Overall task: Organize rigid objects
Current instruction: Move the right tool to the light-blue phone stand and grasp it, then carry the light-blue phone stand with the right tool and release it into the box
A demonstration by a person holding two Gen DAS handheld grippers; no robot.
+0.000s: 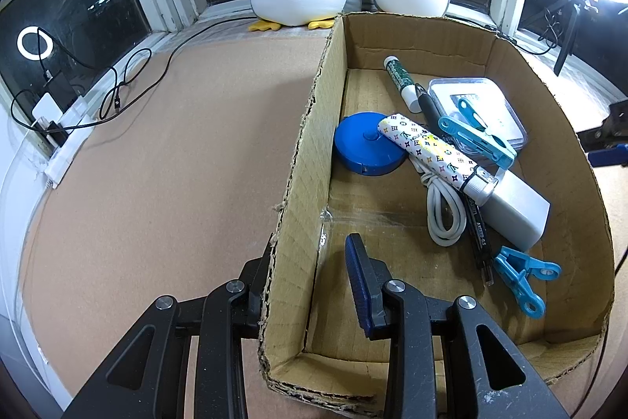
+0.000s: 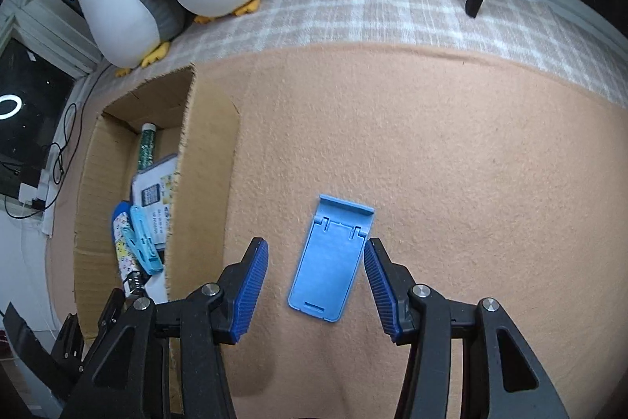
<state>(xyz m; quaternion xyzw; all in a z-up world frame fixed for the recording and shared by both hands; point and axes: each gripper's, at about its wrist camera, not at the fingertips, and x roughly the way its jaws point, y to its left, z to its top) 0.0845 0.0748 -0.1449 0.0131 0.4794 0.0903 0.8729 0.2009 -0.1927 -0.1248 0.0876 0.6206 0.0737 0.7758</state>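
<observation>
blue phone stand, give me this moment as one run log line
left gripper: shut on cardboard box wall | right gripper: open, straddling blue phone stand | stand: flat on mat, outside box

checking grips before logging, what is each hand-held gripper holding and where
Left hand-held gripper: cardboard box, by its left wall. Right hand-held gripper: nothing, open around blue phone stand.

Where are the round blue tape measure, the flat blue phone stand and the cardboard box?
Round blue tape measure (image 1: 367, 144): left wrist view, top face.
Flat blue phone stand (image 2: 329, 262): right wrist view, middle of its plate.
Cardboard box (image 1: 302, 191): left wrist view, left wall.
</observation>
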